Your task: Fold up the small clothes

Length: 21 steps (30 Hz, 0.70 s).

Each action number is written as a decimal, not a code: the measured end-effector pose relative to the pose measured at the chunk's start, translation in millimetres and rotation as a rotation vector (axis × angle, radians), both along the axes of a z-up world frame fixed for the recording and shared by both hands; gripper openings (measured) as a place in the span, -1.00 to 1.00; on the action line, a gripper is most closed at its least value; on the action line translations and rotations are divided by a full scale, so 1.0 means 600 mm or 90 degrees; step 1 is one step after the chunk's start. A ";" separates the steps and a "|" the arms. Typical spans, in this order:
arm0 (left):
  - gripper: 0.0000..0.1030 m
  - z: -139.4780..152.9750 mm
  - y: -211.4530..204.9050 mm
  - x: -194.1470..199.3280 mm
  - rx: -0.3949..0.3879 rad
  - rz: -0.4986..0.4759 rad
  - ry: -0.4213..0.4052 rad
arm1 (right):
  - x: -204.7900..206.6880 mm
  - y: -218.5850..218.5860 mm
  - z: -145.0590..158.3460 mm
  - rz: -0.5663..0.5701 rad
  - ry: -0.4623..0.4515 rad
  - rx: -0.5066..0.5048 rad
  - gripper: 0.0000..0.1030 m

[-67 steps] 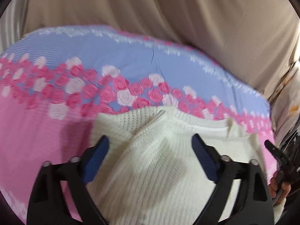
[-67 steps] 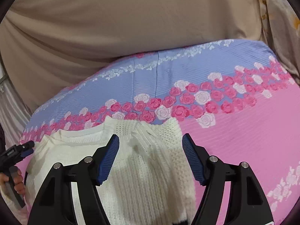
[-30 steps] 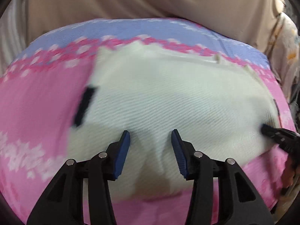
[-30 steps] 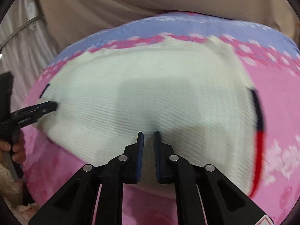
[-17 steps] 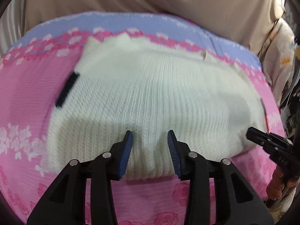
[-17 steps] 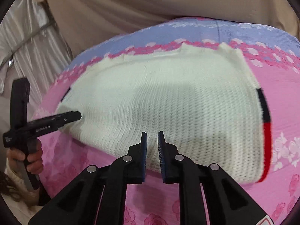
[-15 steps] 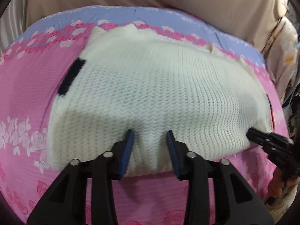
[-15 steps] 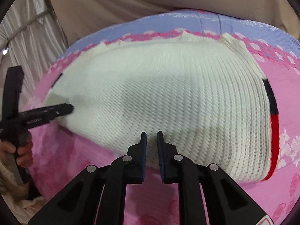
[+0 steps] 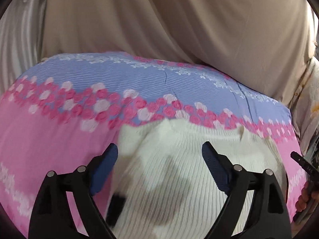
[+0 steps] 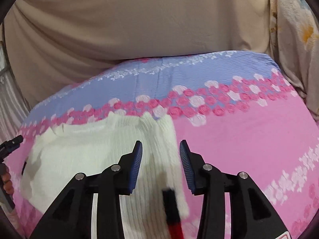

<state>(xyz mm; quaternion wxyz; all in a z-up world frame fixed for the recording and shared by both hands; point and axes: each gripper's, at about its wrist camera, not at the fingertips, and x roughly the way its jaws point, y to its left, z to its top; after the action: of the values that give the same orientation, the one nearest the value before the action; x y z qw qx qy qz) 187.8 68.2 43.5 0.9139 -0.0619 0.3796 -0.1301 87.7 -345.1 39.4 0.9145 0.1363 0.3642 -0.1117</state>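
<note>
- A bed fills the middle of both wrist views, covered by a sheet [image 9: 49, 145] [image 10: 249, 139] that is pink across the lower part of each frame and pale blue with small white flowers toward the top.
- A wavy band of pink and white roses [image 9: 103, 107] [image 10: 199, 101] runs across the sheet where the two colours meet.
- Behind the bed, a beige draped cloth [image 9: 169, 23] [image 10: 129, 23] hangs in loose folds across the whole upper part of both frames.
- A pale grey striped curtain [image 9: 18, 45] shows at the upper left edge of the left wrist view.
- A cream fabric with an orange floral print [image 10: 297, 29] hangs at the upper right of the right wrist view.
- A cream knit sweater [image 9: 179, 179] [image 10: 89, 151] lies on the pink part of the sheet in the lower centre, its top edge reaching the rose band; a black and red stripe [image 10: 172, 211] marks one edge at the bottom of the right wrist view.
- The left gripper [image 9: 159, 159] hovers over the sweater with its blue-padded fingers spread wide, holding nothing.
- The right gripper [image 10: 161, 155] is above the sweater's right edge, its fingers parted with knit visible between them, gripping nothing.
- The sweater is motion-blurred in both views.
</note>
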 end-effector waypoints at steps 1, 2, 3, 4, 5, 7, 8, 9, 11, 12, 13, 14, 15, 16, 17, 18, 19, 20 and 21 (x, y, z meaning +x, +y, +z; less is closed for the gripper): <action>0.66 -0.013 -0.005 0.027 -0.005 0.006 0.020 | 0.025 0.004 -0.007 0.001 0.001 0.000 -0.07; 0.66 -0.028 -0.013 0.053 -0.013 0.004 0.053 | 0.057 -0.002 -0.021 0.001 0.016 -0.003 0.00; 0.65 -0.053 -0.015 0.078 -0.030 0.001 0.100 | 0.063 0.009 -0.032 -0.007 0.036 -0.012 0.03; 0.64 -0.070 -0.016 0.095 -0.049 -0.008 0.126 | 0.069 0.013 -0.048 -0.012 0.055 -0.023 0.03; 0.50 -0.084 -0.016 0.105 -0.063 -0.008 0.140 | 0.078 0.012 -0.061 -0.014 0.070 -0.026 -0.02; 0.15 -0.091 -0.020 0.106 -0.042 -0.010 0.121 | 0.082 0.009 -0.076 -0.011 0.087 -0.006 -0.78; -0.28 -0.089 -0.027 0.103 -0.025 -0.018 0.105 | 0.081 0.007 -0.071 -0.003 0.068 0.018 -0.85; -0.82 -0.087 -0.029 0.103 -0.018 -0.024 0.096 | 0.074 0.007 -0.054 -0.001 0.030 0.028 -0.86; -0.90 -0.081 -0.018 0.108 -0.044 -0.014 0.090 | 0.057 0.013 -0.015 0.014 -0.035 0.028 -0.86; -0.91 -0.075 -0.010 0.111 -0.054 -0.003 0.078 | 0.050 0.013 0.004 0.020 -0.068 0.034 -0.87; -0.91 -0.069 -0.004 0.113 -0.050 0.008 0.065 | 0.049 0.009 0.013 0.019 -0.079 0.039 -0.87; -0.91 -0.066 0.001 0.114 -0.040 0.023 0.049 | 0.058 0.000 0.004 0.008 -0.062 0.035 -0.87; -0.91 -0.069 0.005 0.119 -0.034 0.029 0.049 | 0.071 -0.011 -0.018 -0.010 -0.020 0.025 -0.87; -0.91 -0.079 0.005 0.127 -0.028 0.030 0.062 | 0.086 -0.024 -0.046 -0.024 0.027 0.019 -0.87; -0.91 -0.095 0.006 0.134 -0.026 0.031 0.083 | 0.104 -0.032 -0.084 -0.027 0.085 0.025 -0.87; -0.91 -0.113 0.005 0.141 -0.027 0.026 0.099 | 0.103 -0.032 -0.086 -0.024 0.068 0.027 -0.87; -0.91 -0.111 0.001 0.137 -0.011 0.025 0.077 | 0.104 -0.027 -0.074 -0.017 0.072 0.022 -0.87; -0.91 -0.108 -0.002 0.135 -0.002 0.025 0.076 | 0.102 -0.021 -0.061 -0.014 0.065 0.023 -0.86; -0.87 -0.106 -0.005 0.134 0.006 0.027 0.075 | 0.099 -0.017 -0.051 -0.006 0.058 0.029 -0.84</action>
<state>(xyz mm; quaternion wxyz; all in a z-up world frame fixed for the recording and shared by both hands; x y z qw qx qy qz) 268.0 65.4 -19.9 0.8928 -0.0732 0.4318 -0.1053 147.0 -355.4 8.7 0.8929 0.1536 0.4075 -0.1142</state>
